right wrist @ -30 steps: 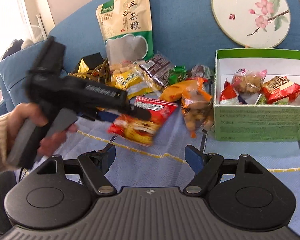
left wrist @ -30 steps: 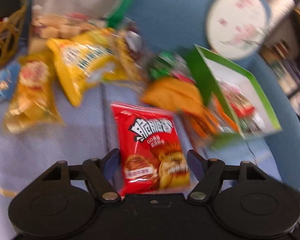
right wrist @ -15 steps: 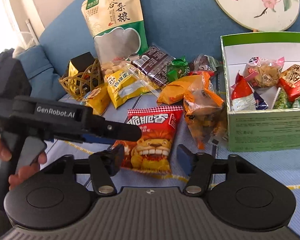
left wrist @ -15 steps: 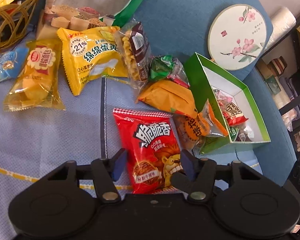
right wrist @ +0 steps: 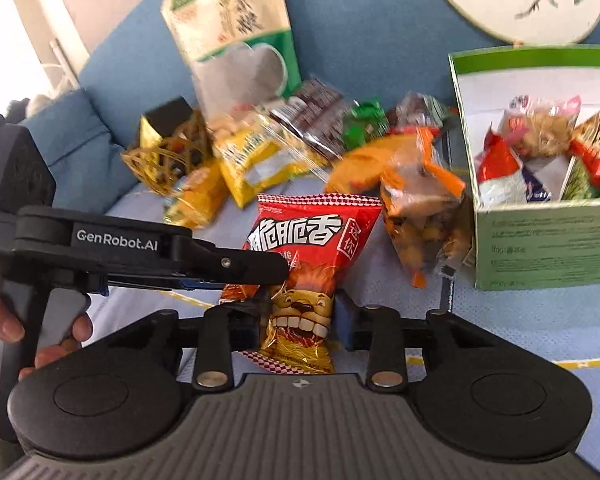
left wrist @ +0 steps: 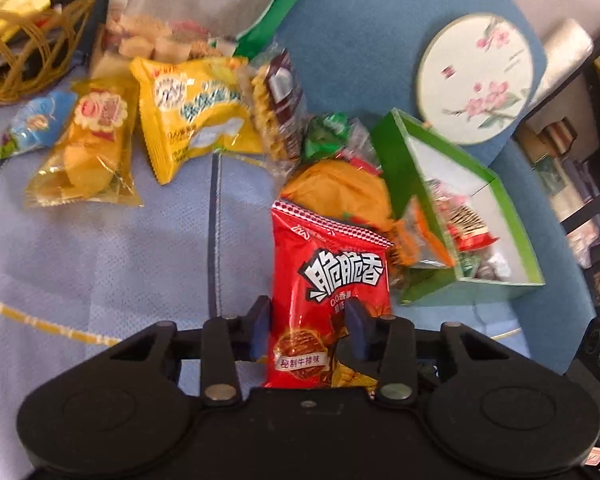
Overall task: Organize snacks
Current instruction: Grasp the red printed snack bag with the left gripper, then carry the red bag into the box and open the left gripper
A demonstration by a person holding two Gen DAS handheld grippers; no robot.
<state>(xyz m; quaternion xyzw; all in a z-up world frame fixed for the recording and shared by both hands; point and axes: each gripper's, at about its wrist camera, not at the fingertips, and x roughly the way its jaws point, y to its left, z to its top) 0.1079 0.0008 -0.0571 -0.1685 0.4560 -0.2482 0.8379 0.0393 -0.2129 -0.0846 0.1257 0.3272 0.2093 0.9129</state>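
Observation:
A red snack packet (left wrist: 340, 272) lies on the pale blue seat, its far end tipped up against an orange packet (left wrist: 340, 192). My left gripper (left wrist: 308, 330) has its jaws closing on the packet's near end, and both pads press into it. In the right wrist view the same red packet (right wrist: 312, 236) is crumpled at its lower end between my right gripper (right wrist: 298, 324), whose closing pads touch its sides. There the left gripper (right wrist: 278, 271) reaches in from the left, held by a hand (right wrist: 4, 324). The green box (right wrist: 540, 244) with several snacks stands to the right.
Yellow packets (left wrist: 188, 116), a clear-wrapped brown snack (left wrist: 280, 100) and a big green-white pouch (right wrist: 236, 40) lie behind. A wicker basket (left wrist: 24, 64) sits far left. A round flowered fan (left wrist: 476, 76) leans on the blue backrest. An orange-trimmed clear bag (right wrist: 420, 208) rests against the box.
Both grippers' jaws have narrowed from wide open onto the red packet. The right gripper has come closer to it, and the packet's far end has tipped up.

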